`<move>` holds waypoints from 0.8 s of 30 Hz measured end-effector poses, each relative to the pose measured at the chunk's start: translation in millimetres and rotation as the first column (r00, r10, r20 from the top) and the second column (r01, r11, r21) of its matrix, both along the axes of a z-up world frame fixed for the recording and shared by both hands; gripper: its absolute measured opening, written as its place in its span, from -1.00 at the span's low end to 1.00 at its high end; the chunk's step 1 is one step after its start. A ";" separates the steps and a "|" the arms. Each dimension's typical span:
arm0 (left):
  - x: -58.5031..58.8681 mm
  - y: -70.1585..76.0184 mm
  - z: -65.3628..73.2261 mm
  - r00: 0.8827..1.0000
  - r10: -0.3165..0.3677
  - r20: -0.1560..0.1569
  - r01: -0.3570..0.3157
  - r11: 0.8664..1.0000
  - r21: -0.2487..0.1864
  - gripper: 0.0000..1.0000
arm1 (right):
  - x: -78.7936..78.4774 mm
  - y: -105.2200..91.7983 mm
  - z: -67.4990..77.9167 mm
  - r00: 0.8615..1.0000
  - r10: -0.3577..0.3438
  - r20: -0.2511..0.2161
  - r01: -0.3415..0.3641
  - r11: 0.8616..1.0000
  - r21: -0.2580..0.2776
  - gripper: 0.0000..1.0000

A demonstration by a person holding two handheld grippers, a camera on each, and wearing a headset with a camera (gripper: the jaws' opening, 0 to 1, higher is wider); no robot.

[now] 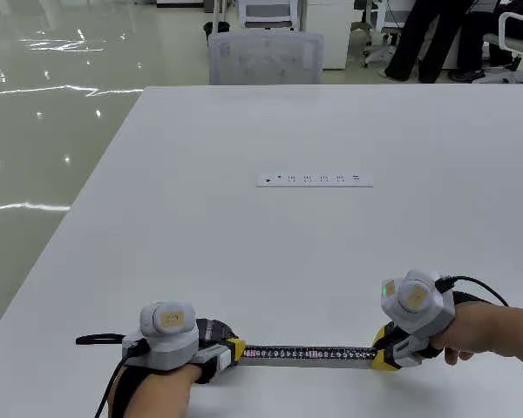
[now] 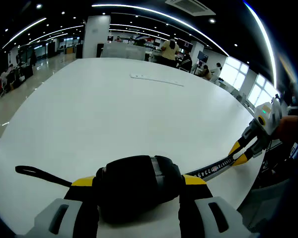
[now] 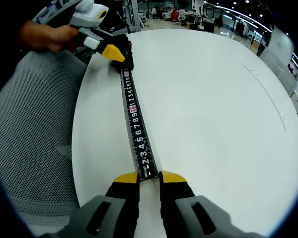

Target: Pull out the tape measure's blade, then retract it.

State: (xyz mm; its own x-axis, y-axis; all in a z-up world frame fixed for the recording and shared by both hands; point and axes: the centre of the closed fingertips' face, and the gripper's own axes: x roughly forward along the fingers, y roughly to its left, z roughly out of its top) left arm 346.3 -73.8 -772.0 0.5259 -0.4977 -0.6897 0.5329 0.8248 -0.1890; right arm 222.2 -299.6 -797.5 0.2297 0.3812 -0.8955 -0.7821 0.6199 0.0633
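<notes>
Tape measure [image 2: 136, 186] squeezed between left fingers [image 2: 82, 182]; right fingers [image 3: 125, 178] pinch its blade [image 3: 136, 129], which could snap back if let go.

Near the middle of the bench [image 1: 349, 252] lies a socket strip [image 1: 315, 180]. In front of the strip, along the bench's near edge, the blade [image 1: 307, 353] runs flat from left to right. Its case [image 1: 211, 333] sits in front of the strip and to its left, held between the left tongs [image 1: 231, 350]. A strap [image 1: 98, 339] trails on the bench farther left still. The right tongs [image 1: 385, 353] pinch the blade's free end, in front of the strip and a little to its right. Behind the strip, just past the bench's far edge, stands a chair [image 1: 264, 57]. People [image 1: 436, 35] are farther behind and to the right.
</notes>
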 end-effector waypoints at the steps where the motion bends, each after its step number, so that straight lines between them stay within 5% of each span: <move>1: 0.0 0.0 0.1 1.000 0.000 0.000 0.000 1.000 0.000 0.24 | 0.4 0.5 -0.1 1.000 -0.001 -0.001 0.001 1.000 0.001 -0.73; 24: 0.2 -0.5 -0.4 1.000 0.001 -0.003 -0.001 1.000 0.000 0.24 | 7.3 11.6 -1.7 1.000 0.011 0.003 -0.011 1.000 -0.012 -0.73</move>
State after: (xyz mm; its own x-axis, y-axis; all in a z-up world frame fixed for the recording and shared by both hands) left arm 346.5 -74.3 -772.4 0.5249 -0.4973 -0.6908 0.5313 0.8255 -0.1906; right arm 229.4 -288.1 -799.2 0.2286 0.3726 -0.8994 -0.7891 0.6119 0.0529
